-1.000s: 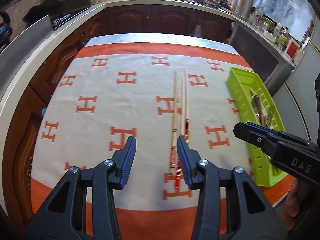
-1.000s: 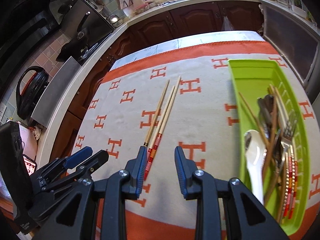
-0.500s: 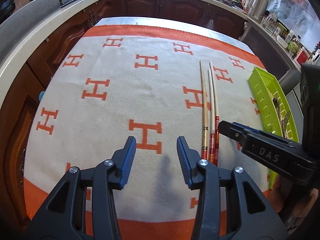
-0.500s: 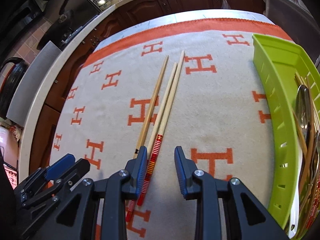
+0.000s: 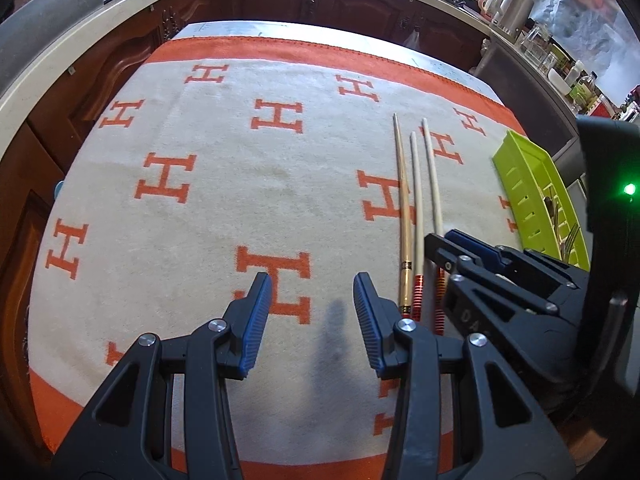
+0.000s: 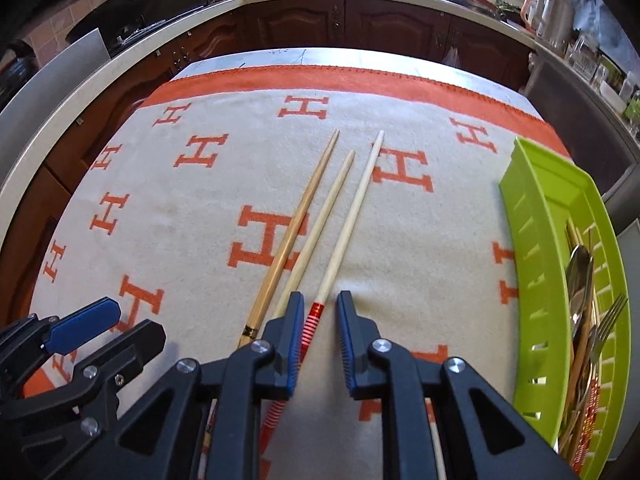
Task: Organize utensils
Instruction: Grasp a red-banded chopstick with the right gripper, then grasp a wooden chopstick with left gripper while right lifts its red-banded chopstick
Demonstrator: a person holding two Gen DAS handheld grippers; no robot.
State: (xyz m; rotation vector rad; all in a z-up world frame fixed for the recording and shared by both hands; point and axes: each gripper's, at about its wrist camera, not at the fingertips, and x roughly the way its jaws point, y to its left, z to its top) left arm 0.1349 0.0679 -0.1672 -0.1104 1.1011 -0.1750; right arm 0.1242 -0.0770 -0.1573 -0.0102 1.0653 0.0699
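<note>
Chopsticks [image 6: 348,220] w/ tray [image 6: 532,248] beside

Orange-bordered cream cloth [image 5: 248,184], dark wooden cabinets [image 6: 360,28] behind.

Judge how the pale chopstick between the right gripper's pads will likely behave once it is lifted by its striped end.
The pale chopstick looks thin, straight and rigid, so probably light and stiff. The right gripper is closing near its red-striped end, far from the middle, so the long tip may droop or pivot. Its round, smooth shaft could roll on the cloth if nudged.
</note>
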